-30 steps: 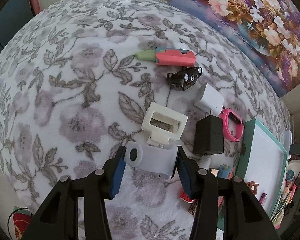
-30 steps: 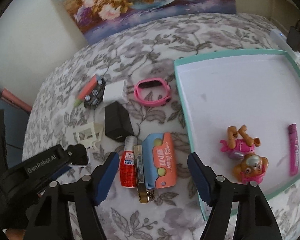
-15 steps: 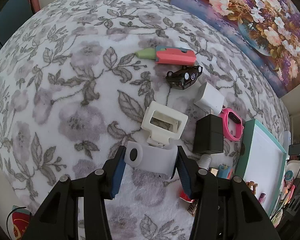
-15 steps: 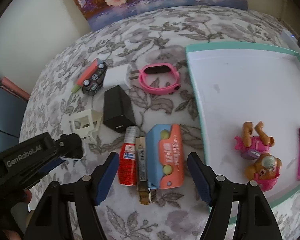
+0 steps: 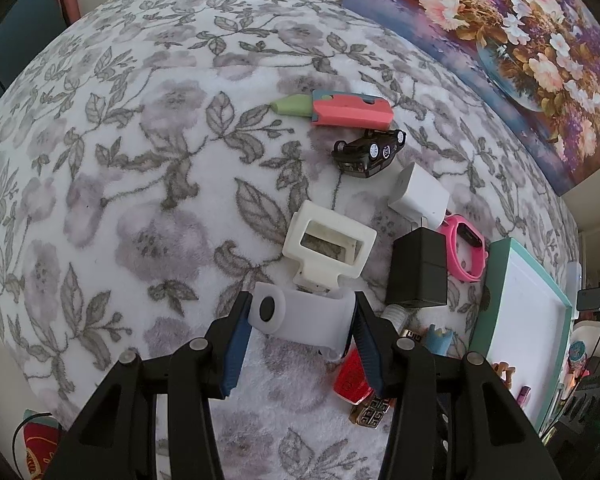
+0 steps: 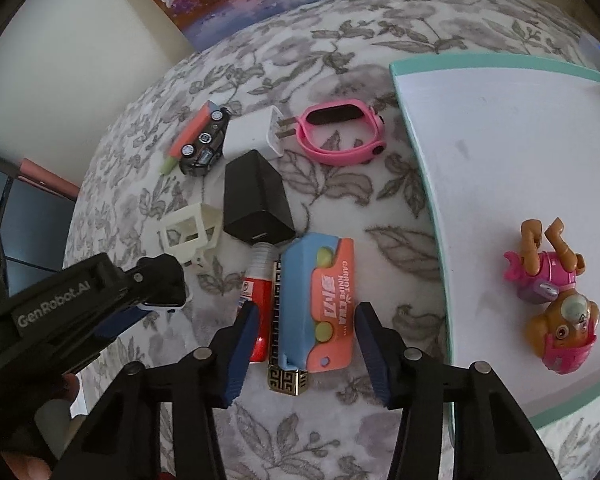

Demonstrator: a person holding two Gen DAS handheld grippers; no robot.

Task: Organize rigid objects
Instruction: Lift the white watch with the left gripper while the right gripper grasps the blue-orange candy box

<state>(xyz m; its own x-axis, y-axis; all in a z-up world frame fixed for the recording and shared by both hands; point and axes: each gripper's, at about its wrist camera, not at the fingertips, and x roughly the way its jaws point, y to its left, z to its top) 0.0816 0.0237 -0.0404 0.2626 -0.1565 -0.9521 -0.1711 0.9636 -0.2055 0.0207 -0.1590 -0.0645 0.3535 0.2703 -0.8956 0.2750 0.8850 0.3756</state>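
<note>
left gripper [image 5: 302, 322]: white case [image 5: 300, 318] is clamped between the pads | right gripper [image 6: 306, 340]: held spread wide over the blue-orange toy [image 6: 318, 304] | tray [image 6: 420, 128]: pup figure [image 6: 552, 292] is contained

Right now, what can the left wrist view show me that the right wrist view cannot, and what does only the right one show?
Only the left wrist view shows the left gripper shut on the white block, seen from the front.

Only the right wrist view shows the whole blue-and-orange case between the open fingers of the right gripper, and the whole dog figure lying in the teal tray.

Both show the black charger, the white charger, the pink watch, the toy car and the cream frame.
</note>
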